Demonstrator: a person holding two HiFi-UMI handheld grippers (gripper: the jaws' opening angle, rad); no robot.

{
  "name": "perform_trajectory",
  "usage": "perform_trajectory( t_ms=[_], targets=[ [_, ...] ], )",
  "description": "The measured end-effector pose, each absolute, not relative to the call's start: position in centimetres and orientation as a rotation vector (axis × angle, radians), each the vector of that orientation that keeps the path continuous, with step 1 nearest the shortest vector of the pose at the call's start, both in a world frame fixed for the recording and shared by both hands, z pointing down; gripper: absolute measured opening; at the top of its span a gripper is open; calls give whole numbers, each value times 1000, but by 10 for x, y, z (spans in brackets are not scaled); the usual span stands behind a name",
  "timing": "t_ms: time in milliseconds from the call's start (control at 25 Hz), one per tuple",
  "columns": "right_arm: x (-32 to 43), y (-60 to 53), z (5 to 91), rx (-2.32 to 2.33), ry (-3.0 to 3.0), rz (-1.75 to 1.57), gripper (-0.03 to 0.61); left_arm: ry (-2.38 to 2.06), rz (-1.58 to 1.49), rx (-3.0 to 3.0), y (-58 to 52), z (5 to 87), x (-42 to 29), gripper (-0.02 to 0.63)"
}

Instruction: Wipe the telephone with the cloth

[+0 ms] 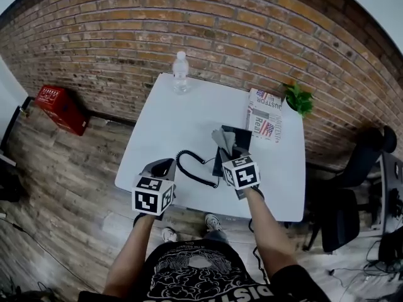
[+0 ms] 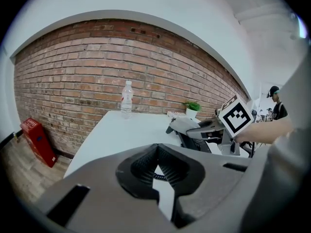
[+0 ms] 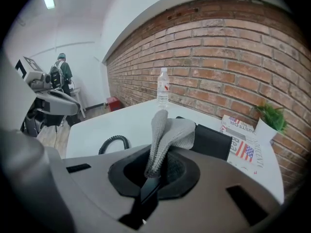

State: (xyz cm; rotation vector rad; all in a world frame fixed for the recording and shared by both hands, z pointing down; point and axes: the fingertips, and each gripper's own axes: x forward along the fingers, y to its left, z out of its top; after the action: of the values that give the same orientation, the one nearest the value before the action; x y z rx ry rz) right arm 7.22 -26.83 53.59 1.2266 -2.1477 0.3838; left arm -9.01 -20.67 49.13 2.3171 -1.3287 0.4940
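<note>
The right gripper (image 3: pixel 154 174) has its jaws clamped on a grey cloth (image 3: pixel 164 132). The cloth's loose end stands up out of the jaws and folds over in front of the black telephone (image 3: pixel 215 141). From the head view the cloth lies over the near part of the telephone, but whether the two touch cannot be told.

The left gripper (image 2: pixel 155 153) has its jaws together with nothing between them. A strip of table and a bit of coiled cord show through the slit below where they meet. This gripper is held to the left of the telephone, at the near edge of the table and apart from the telephone.

The telephone sits on the white table (image 1: pixel 157 121), right of the middle. Its black coiled cord (image 1: pixel 189 168) loops out to the left of it, between the two grippers.

Just behind the telephone lies a newspaper (image 1: pixel 264 113). A small potted plant (image 1: pixel 300 98) stands beside it, at the table's far right corner. A clear water bottle (image 1: pixel 181 72) stands well behind and left of the telephone, at the far edge against the brick wall (image 1: pixel 189 24).

Off the table, a red crate (image 1: pixel 60 109) rests on the wooden floor far to the left of the telephone. A black office chair (image 1: pixel 356 181) stands to its right. A person (image 3: pixel 60 74) stands in the background of the room.
</note>
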Motion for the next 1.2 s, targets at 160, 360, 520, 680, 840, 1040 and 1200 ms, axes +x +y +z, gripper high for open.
perform_trajectory(
  t_ms=[160,360,520,680,840,1040,1200],
  targets=[
    [70,-255,542,1250,-2134,409,11,-1306,482,2325,-202,491,-96,6],
    [68,-238,549,1282,-2113,441,11,-1265,500,2351,-195,495,-98,6],
    [67,-224,554,1299,-2097,460,11,-1235,503,2361,-189,499,-100,6],
    [64,-210,562,1307,-2081,487,11,-1216,499,2371,-184,500,-101,6],
    [62,-196,570,1309,-2069,515,11,-1190,504,2382,-179,503,-100,6],
    [59,-185,576,1315,-2057,539,11,-1178,514,2392,-174,505,-103,6],
    [55,-177,581,1307,-2058,557,11,-1199,515,2393,-175,507,-110,6]
  ],
)
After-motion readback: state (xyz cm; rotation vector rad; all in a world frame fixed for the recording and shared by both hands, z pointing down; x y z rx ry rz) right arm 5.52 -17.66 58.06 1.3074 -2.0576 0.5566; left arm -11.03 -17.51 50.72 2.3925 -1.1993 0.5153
